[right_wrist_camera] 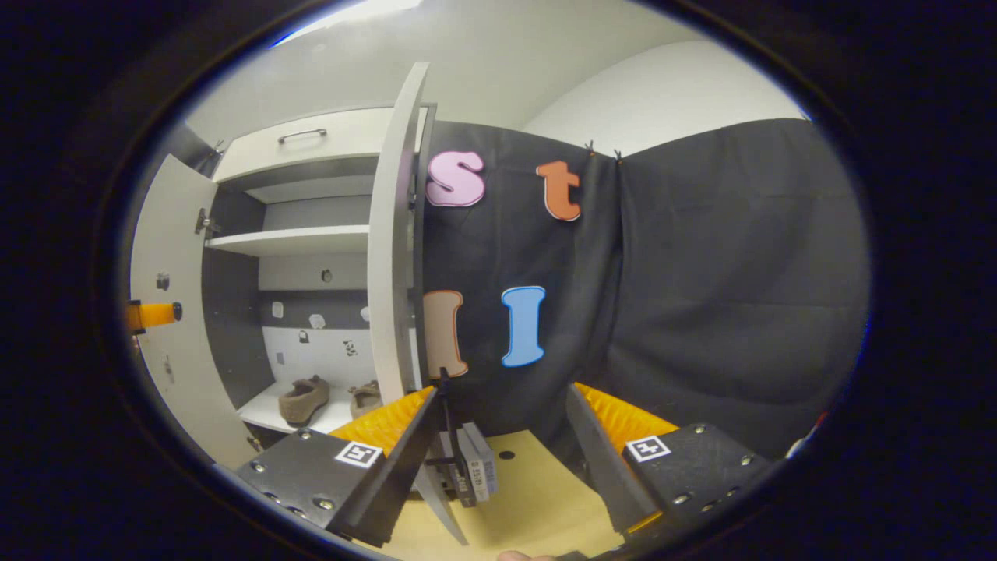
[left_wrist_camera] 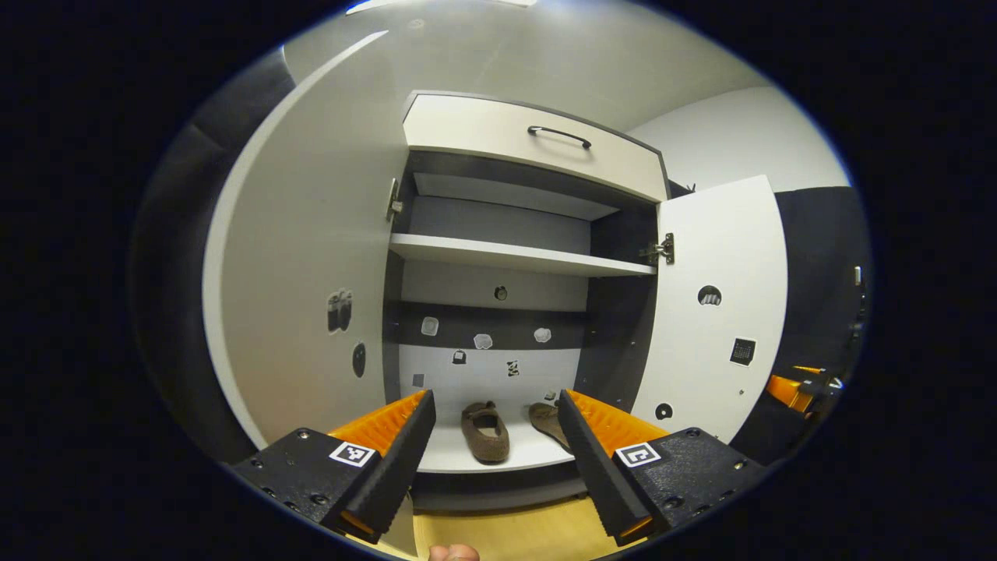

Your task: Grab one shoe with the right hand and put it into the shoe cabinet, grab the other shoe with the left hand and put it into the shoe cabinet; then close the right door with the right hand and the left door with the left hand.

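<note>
The shoe cabinet (left_wrist_camera: 537, 156) stands with both doors swung wide. Two brown shoes rest side by side on its bottom shelf (left_wrist_camera: 467, 456): one shoe (left_wrist_camera: 484, 430) in full view, the other shoe (left_wrist_camera: 547, 421) partly behind my finger. My left gripper (left_wrist_camera: 494, 396) is open and empty, facing the shelf from a short way back. The right gripper (right_wrist_camera: 504, 392) is open too, holding nothing, just outside the right door (right_wrist_camera: 393, 257), which I see edge-on. Both shoes (right_wrist_camera: 304, 397) (right_wrist_camera: 364, 399) show past that door. The left door (left_wrist_camera: 311, 312) hangs open.
The cabinet has an upper shelf (left_wrist_camera: 514, 255) and a drawer with a dark handle (left_wrist_camera: 559, 135) on top. Small grey blocks (right_wrist_camera: 475, 463) sit on the right door's outer face near the floor. The wooden floor (right_wrist_camera: 537, 499) lies below, and black cloth hangs to the right.
</note>
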Motion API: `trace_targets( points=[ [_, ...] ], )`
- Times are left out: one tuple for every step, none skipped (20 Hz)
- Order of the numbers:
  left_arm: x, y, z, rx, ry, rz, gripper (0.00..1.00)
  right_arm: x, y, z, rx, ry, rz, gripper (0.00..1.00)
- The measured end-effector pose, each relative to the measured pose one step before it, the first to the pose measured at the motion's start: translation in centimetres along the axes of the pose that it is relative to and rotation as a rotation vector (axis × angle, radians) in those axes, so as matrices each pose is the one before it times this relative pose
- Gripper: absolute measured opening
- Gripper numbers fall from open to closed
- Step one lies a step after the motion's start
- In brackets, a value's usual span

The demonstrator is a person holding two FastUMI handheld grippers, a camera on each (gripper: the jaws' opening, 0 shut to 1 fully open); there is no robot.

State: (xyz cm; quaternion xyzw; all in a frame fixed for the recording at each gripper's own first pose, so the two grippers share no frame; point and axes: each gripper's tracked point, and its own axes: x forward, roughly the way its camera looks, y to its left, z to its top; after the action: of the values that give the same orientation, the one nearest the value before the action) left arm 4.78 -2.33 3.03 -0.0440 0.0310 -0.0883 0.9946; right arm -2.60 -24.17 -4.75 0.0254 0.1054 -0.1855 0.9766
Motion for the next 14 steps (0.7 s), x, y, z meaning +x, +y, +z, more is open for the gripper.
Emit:
trace_targets(
  points=[
    [-0.520, 0.022, 0.142, 0.00112, -0.00328, 0.00317, 0.96, -0.033, 0.272, -0.240, 0.00272, 0.00813, 0.01107, 0.98],
    [-0.433, 0.153, 0.177, 0.00114, -0.00372, 0.00560, 0.93, 0.114, 0.281, -0.160, 0.00061, 0.00630, 0.01126, 0.98],
    [-0.402, 0.188, 0.027, 0.00385, -0.00096, 0.00560, 0.96, 0.108, -0.042, -0.120, -0.00980, 0.00041, -0.00265, 0.98],
    [-0.433, 0.117, 0.028, 0.00502, 0.00153, 0.00512, 0.96, 0.040, 0.075, 0.090, -0.01375, -0.00388, 0.00340, 1.00],
    [-0.215, 0.071, -0.022, 0.00333, 0.00043, 0.00478, 0.96, 0.022, 0.241, 0.122, -0.01237, 0.00142, 0.01062, 0.97],
    [-0.397, 0.335, 0.309, 0.00025, 0.00267, 0.00192, 0.93, -0.089, 0.285, 0.059, -0.00191, 0.00121, 0.01567, 0.97],
    [-0.362, 0.159, 0.163, 0.00037, 0.00121, 0.00378, 0.96, -0.027, 0.321, -0.081, 0.00345, 0.00393, 0.01721, 0.97],
    [-0.246, 0.078, 0.012, 0.00014, 0.00167, 0.00473, 0.96, -0.002, 0.300, 0.046, 0.00262, 0.00101, 0.01554, 0.96],
    [-0.181, -0.060, -0.076, -0.00181, 0.00267, 0.00457, 0.93, 0.051, 0.298, -0.053, -0.00150, -0.00025, 0.01286, 0.96],
    [-0.210, -0.056, 0.023, -0.00341, 0.00106, 0.00339, 0.93, -0.003, 0.303, 0.054, -0.00229, -0.00235, 0.00971, 0.96],
    [-0.173, -0.034, -0.021, -0.00244, 0.00187, 0.00542, 0.93, -0.056, 0.348, -0.071, -0.00462, -0.00179, 0.01218, 0.96],
    [-0.271, 0.081, -0.010, -0.00198, 0.00230, 0.00586, 0.93, 0.063, 0.521, 0.115, -0.00356, -0.00164, 0.01694, 0.96],
    [-0.201, -0.006, 0.057, -0.00031, 0.00176, 0.00495, 0.96, -0.075, 0.648, -0.029, -0.00159, -0.00017, 0.02299, 0.96],
    [-0.284, -0.121, 0.002, -0.00016, 0.00258, 0.00717, 0.96, 0.052, 0.737, 0.020, 0.00306, 0.00117, 0.02714, 0.96]
  ],
)
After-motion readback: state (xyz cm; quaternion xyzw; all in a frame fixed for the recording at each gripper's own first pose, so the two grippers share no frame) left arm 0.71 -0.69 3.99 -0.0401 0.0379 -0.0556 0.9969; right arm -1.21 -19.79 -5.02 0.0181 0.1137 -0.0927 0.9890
